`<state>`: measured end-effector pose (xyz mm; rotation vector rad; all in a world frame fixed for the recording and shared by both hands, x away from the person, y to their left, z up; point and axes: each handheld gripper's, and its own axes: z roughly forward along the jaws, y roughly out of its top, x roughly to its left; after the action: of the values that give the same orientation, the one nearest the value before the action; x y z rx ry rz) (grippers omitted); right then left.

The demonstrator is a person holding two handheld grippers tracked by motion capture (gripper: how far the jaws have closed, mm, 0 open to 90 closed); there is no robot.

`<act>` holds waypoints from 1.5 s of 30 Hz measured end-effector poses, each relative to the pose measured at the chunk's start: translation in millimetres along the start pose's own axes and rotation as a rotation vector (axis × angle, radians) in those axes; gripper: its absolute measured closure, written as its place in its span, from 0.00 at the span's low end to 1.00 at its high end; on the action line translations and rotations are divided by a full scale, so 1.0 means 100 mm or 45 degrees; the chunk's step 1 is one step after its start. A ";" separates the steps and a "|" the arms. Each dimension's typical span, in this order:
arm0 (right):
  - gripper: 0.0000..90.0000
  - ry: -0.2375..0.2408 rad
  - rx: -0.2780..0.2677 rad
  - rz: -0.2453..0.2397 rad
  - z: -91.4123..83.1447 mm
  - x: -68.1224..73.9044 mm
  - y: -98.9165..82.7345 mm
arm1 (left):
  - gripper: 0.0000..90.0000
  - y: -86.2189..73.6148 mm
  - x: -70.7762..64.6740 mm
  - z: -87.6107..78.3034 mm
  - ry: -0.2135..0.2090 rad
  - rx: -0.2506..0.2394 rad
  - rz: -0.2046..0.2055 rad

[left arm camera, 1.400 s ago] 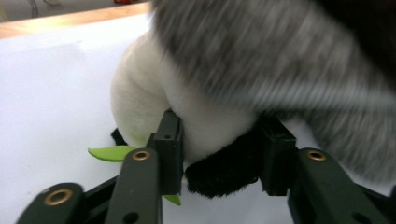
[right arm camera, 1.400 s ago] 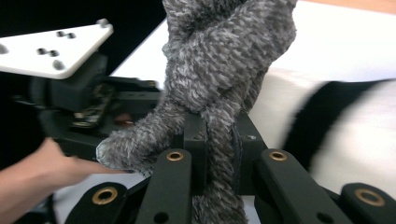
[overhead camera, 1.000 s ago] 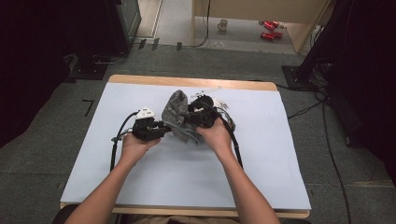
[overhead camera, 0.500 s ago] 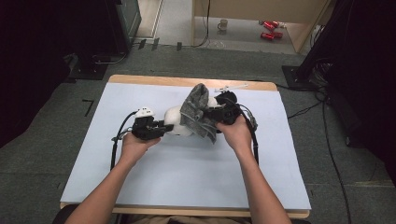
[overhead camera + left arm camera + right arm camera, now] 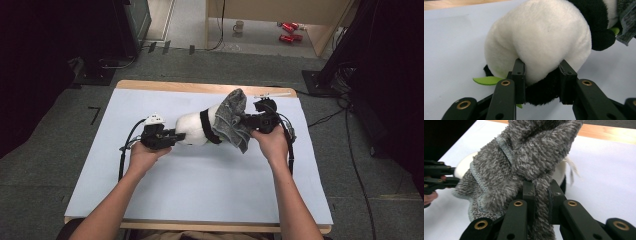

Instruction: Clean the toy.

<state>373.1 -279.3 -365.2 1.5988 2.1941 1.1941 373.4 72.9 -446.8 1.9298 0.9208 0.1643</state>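
While pinching the plush panda's (image 5: 192,129) rump mid-table (image 5: 150,200), left claw (image 5: 172,136) anchors; right claw (image 5: 248,121) clamps the grey towel (image 5: 229,119) draped over the head. Best peeled away level, slowly, panda held firm, avoiding snags on the ears.

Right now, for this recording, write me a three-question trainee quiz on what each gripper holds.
1. True or false: the left gripper is shut on the plush panda.
2. What does the right gripper pinch? A) a mug B) the grey towel C) a cable
3. Fill in: in the high view the towel lies over the panda's end nearer the ___ gripper.

Key: 1 true; 2 B; 3 right.
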 end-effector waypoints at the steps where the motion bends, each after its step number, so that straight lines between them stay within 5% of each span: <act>1: 0.90 -0.009 0.002 0.004 0.00 -0.02 -0.01 | 0.73 0.00 0.00 0.00 -0.002 0.001 -0.003; 11: 0.90 -0.146 0.009 0.044 -0.09 -0.25 -0.03 | 0.73 -0.01 0.01 0.00 -0.011 0.002 0.000; 14: 0.90 -0.072 -0.031 0.088 -0.20 -0.26 0.03 | 0.72 -0.01 0.01 0.00 -0.011 0.002 0.000; 21: 0.90 0.115 -0.107 0.020 -0.33 0.12 0.20 | 0.72 0.00 0.00 0.00 -0.010 0.000 -0.003; 31: 0.90 0.314 -0.056 -0.073 -0.01 0.68 0.25 | 0.73 0.00 -0.01 -0.01 -0.007 -0.007 -0.006; 40: 0.90 0.410 0.026 -0.149 0.36 1.14 0.24 | 0.73 0.01 0.00 -0.03 -0.012 -0.011 -0.018; 45: 0.90 0.375 0.082 -0.173 0.65 1.26 0.16 | 0.73 0.02 -0.01 -0.04 -0.011 -0.015 -0.018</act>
<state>369.2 -136.6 -359.6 1.3411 2.4968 1.4074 371.6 74.3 -443.3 1.9109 0.9257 0.1522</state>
